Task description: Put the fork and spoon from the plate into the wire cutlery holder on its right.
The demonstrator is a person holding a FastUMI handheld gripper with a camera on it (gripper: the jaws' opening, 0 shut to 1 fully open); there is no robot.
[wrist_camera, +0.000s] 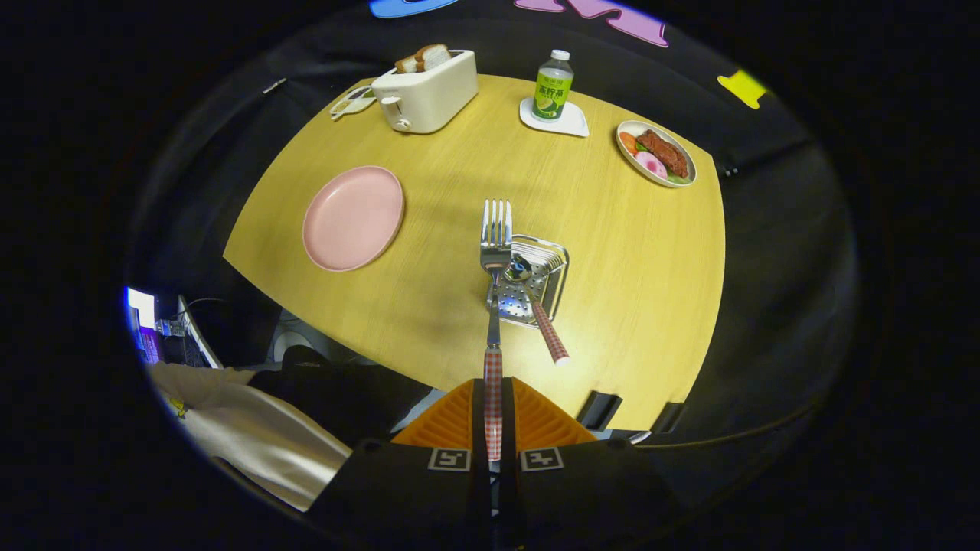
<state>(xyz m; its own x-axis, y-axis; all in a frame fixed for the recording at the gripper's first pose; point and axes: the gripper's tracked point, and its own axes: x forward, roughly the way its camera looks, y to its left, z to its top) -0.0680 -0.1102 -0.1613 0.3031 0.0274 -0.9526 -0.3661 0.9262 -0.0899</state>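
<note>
sleeve (pixel 253 436): pale, a person's, low beside the claw, off the desk edge.
screen (pixel 143 321): lit, beyond the sleeve, below the desk; too small to make out.
plate (pixel 353 217): pink, round, bare, on the yellow desk (pixel 628 306), well apart from the holder on its right.
toaster (pixel 426 90): cream, at the far edge of the desk, bread slices (pixel 423 58) sticking out of the top; clear wrapper (pixel 351 102) just beside it.
claw (pixel 494 417): fingers narrow, both pressing on the checked handle of the fork.
fork (pixel 495 252): held in the claw, pointing straight ahead, tines over the near-left rim of the holder; touching the rim or not, cannot tell.
spoon (pixel 536 306): bowl inside the holder, checked handle leaning out over the near rim, toward the claw.
wire cutlery holder (pixel 555 264): metal, square, perforated floor, just ahead of the fingers.
bottle (pixel 553 86): green label, white cap, upright on a white coaster (pixel 574 122); label has writing, not legible.
food dish (pixel 657 153): oval, far right of the desk, meat and colourful bits on it.
</note>
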